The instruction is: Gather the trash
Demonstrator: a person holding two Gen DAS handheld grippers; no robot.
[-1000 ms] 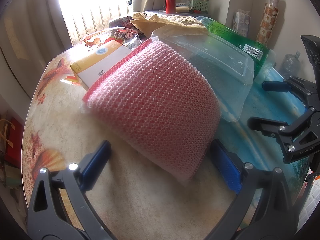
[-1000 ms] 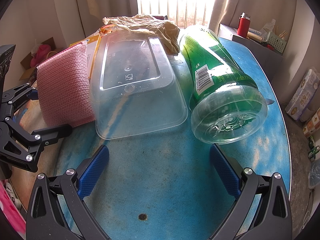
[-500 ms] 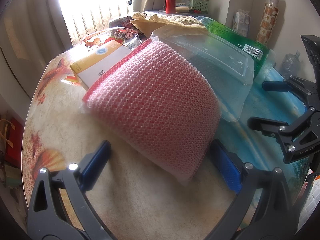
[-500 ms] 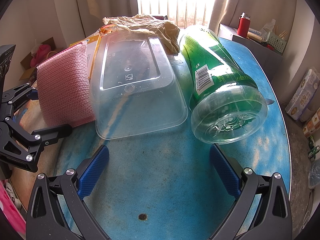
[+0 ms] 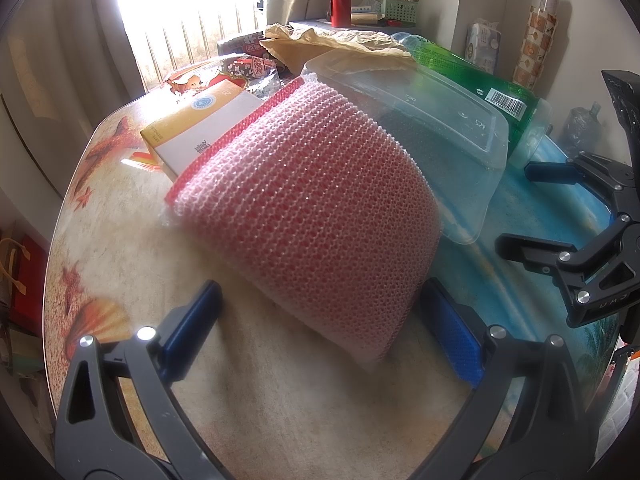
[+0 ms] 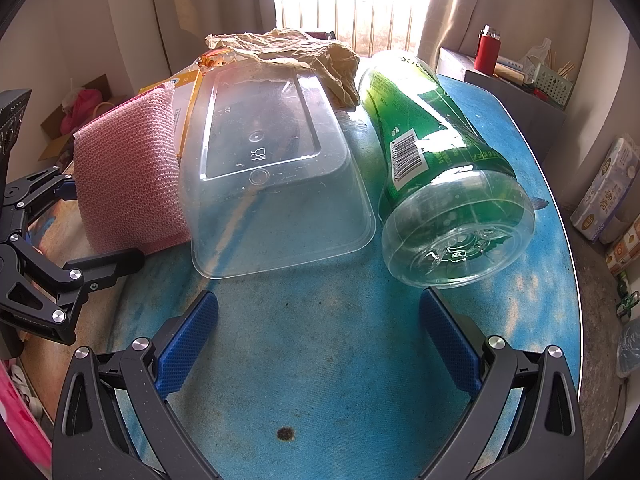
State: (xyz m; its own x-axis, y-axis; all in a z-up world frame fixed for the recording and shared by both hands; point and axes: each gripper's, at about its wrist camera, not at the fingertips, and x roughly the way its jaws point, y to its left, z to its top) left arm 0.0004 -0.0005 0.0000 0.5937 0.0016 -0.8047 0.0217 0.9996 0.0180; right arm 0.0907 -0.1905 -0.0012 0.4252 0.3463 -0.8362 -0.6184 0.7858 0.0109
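the left gripper point(image 5: 320, 324) stands wide open with nothing clamped, its blue pads point(image 5: 192, 320) on either side of the near end of a pink mesh sponge point(image 5: 312, 208); the right-hand pad sits just beside the sponge's corner, and whether it touches is hard to tell. the sponge lies tilted on the counter point(image 5: 120, 240), leaning against a yellow and white box point(image 5: 200, 132) on one side and a clear plastic container point(image 6: 272, 176) on the other. that container rests upside down, with crumpled brown paper point(image 6: 288, 52) behind it. beside it a green plastic bottle point(image 6: 436, 168) lies on its side, base turned toward the right wrist camera. the right gripper point(image 6: 320, 340) is likewise spread wide and empty, hovering over bare blue counter just short of the container's rim and the bottle's base. a red flask point(image 6: 486, 48) stands on a shelf in the background.
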